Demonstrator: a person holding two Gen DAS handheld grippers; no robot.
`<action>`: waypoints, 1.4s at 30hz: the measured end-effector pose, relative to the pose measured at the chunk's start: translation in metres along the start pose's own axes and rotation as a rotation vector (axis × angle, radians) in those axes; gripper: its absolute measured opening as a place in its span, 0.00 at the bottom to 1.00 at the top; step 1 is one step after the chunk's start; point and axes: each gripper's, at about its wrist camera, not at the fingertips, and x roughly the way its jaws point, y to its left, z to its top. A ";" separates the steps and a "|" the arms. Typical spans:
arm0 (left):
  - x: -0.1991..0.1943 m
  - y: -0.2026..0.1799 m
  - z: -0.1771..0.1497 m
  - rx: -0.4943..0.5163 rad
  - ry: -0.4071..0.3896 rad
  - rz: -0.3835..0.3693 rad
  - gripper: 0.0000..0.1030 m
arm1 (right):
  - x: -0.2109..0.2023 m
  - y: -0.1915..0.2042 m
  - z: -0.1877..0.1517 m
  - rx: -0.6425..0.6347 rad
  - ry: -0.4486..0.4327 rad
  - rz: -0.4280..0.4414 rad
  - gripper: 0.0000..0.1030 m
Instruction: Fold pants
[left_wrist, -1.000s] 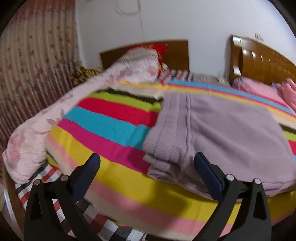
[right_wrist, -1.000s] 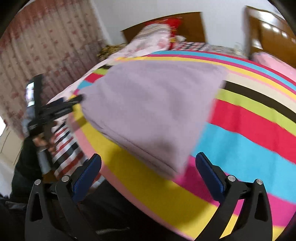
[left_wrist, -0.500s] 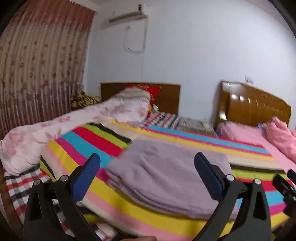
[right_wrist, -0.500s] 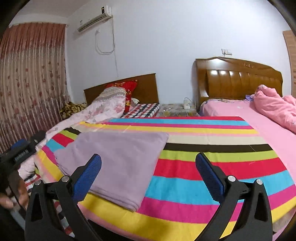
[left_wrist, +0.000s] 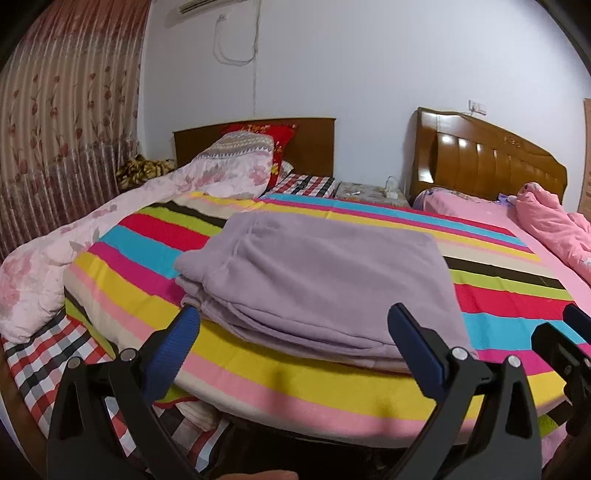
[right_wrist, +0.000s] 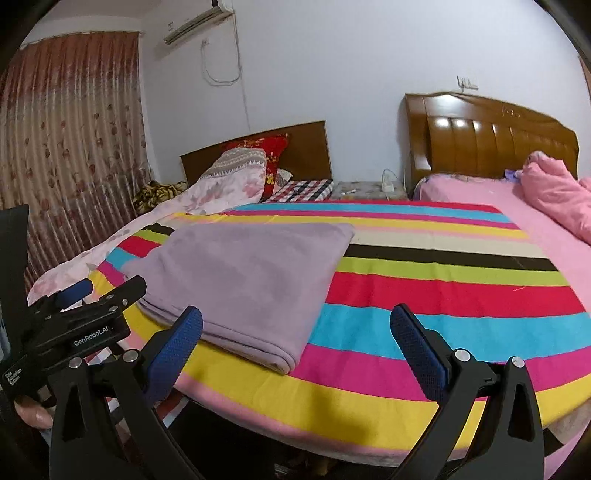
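Note:
The lilac pants (left_wrist: 317, 280) lie folded in a flat rectangular stack on the striped blanket (left_wrist: 258, 384), near its front left edge; they also show in the right wrist view (right_wrist: 243, 284). My left gripper (left_wrist: 295, 332) is open and empty, held back just off the bed's front edge before the pants. My right gripper (right_wrist: 295, 336) is open and empty, off the front edge to the right of the pants. The left gripper's body shows in the right wrist view (right_wrist: 74, 317).
A rolled floral quilt (left_wrist: 55, 258) lies along the blanket's left side. A checked sheet (left_wrist: 40, 362) hangs below. A second bed with pink bedding (right_wrist: 546, 206) stands at the right. Two wooden headboards (left_wrist: 487, 162) and a curtain (right_wrist: 66, 147) are behind.
Both grippers have drawn back and lifted away from the folded pants, so more of the room and wall shows. The pants lie still on the blanket.

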 end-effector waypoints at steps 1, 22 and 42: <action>-0.003 0.000 0.000 0.004 -0.008 -0.002 0.99 | -0.002 0.000 0.000 0.001 -0.004 -0.001 0.96; -0.017 -0.020 -0.001 0.070 -0.053 -0.043 0.99 | -0.008 0.000 -0.003 -0.004 -0.009 -0.030 0.96; -0.011 -0.018 -0.002 0.068 -0.031 -0.049 0.99 | -0.003 -0.003 -0.003 -0.003 0.003 -0.027 0.96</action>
